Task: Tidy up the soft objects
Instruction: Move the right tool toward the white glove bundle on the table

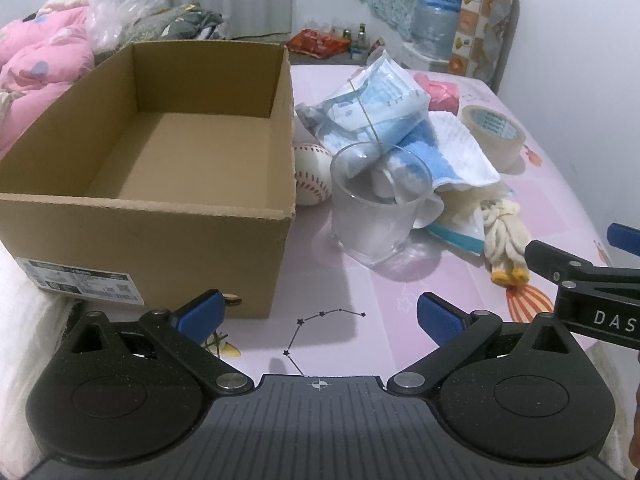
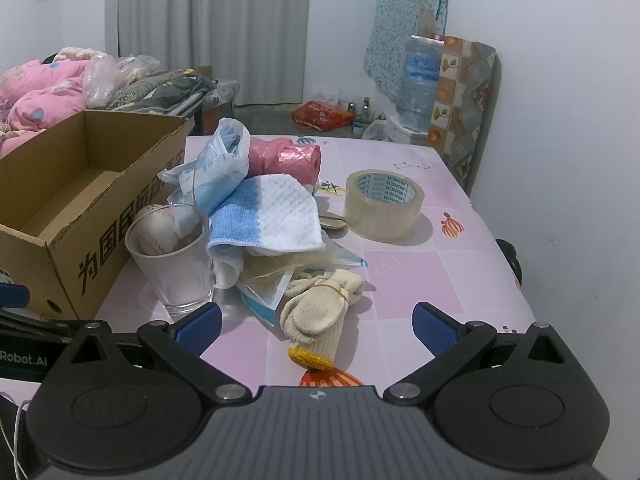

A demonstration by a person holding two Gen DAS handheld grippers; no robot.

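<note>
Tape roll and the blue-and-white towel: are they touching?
Apart. The right wrist view shows bare pink tablecloth between the tape roll and the towel; the left wrist view shows no contact between them either.

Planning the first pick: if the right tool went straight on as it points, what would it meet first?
Probably the bundled gloves, lying just ahead between the right tool's open jaws; depth is uncertain.

One cardboard box (image 2: pixel 80 184), one glass (image 2: pixel 172 264), one baseball (image 1: pixel 314 174), one tape roll (image 2: pixel 382 204), one towel (image 2: pixel 272 216), one glove bundle (image 2: pixel 320 312)
</note>
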